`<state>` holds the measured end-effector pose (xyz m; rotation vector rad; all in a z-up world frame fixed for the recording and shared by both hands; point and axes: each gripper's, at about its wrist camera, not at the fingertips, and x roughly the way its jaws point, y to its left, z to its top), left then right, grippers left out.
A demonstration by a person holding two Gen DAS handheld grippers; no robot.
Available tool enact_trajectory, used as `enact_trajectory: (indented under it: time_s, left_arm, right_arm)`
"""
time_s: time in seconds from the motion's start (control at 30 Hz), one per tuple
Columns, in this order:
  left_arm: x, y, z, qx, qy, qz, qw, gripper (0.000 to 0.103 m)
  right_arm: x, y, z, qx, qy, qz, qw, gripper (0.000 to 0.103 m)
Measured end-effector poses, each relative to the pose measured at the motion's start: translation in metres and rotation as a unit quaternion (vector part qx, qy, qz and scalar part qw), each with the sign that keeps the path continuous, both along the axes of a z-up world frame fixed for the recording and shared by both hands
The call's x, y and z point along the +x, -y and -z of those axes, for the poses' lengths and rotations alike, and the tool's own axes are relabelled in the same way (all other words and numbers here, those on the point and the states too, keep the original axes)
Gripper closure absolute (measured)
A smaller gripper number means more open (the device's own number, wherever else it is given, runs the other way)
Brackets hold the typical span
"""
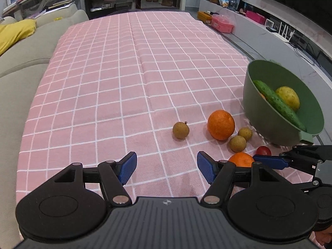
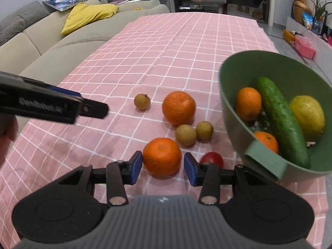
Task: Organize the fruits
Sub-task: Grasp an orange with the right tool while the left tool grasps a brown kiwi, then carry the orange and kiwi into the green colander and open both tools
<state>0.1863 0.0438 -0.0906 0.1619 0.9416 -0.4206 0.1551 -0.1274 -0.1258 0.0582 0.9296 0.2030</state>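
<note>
The cucumber lay diagonally in the green bowl, while the right gripper straddled a mandarin unclenched and the left gripper hovered spread.

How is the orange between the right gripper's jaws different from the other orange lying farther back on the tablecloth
The near orange sits between the open jaws of the right gripper, with a red fruit beside it; the far orange lies beyond, with no gripper around it. The near one shows its stem dimple on top; the far one's faces the camera. Both are round, orange, and rest on the pink checked tablecloth, outside the green bowl.
</note>
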Motion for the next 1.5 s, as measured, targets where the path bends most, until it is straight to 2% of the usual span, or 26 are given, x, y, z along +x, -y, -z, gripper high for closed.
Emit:
enact_trajectory:
  time_s: [0.23, 0.4, 0.5, 0.6, 0.77, 0.83, 1.0, 1.2, 1.5]
  left_arm:
    - [0.016, 0.013, 0.015, 0.005, 0.001, 0.014, 0.9999, 0.025]
    - [0.028, 0.024, 0.024, 0.007, 0.020, 0.023, 0.9995, 0.025]
    - [0.032, 0.031, 0.030, 0.003, 0.030, 0.043, 0.9986, 0.031]
    - [0.035, 0.036, 0.035, 0.024, 0.045, 0.048, 0.9975, 0.042]
    - [0.040, 0.037, 0.041, 0.024, 0.033, 0.062, 0.9972, 0.071]
    - [0.040, 0.036, 0.041, 0.022, 0.031, 0.063, 0.9973, 0.075]
    - [0.036, 0.036, 0.038, 0.021, 0.030, 0.065, 0.9972, 0.075]
    - [0.020, 0.024, 0.018, 0.014, 0.040, 0.049, 0.9979, 0.075]
    - [-0.016, 0.009, -0.018, -0.002, 0.049, 0.015, 0.9987, 0.075]
  right_arm:
    - [-0.002, 0.002, -0.003, 0.015, -0.026, -0.008, 1.000, 0.064]
    - [-0.020, 0.013, -0.008, 0.014, -0.036, -0.013, 0.999, 0.064]
    - [-0.022, 0.021, -0.007, 0.019, -0.041, -0.007, 0.999, 0.064]
    - [-0.021, 0.024, -0.005, 0.024, -0.044, -0.003, 0.999, 0.064]
    - [-0.022, 0.024, -0.006, 0.025, -0.044, -0.006, 0.999, 0.064]
    - [-0.021, 0.025, -0.006, 0.028, -0.045, -0.005, 0.999, 0.064]
    - [-0.018, 0.026, -0.006, 0.029, -0.049, -0.004, 0.998, 0.064]
    - [-0.018, 0.025, -0.010, 0.035, -0.053, -0.007, 0.998, 0.065]
    - [-0.027, 0.028, -0.056, 0.058, -0.005, -0.020, 0.998, 0.065]
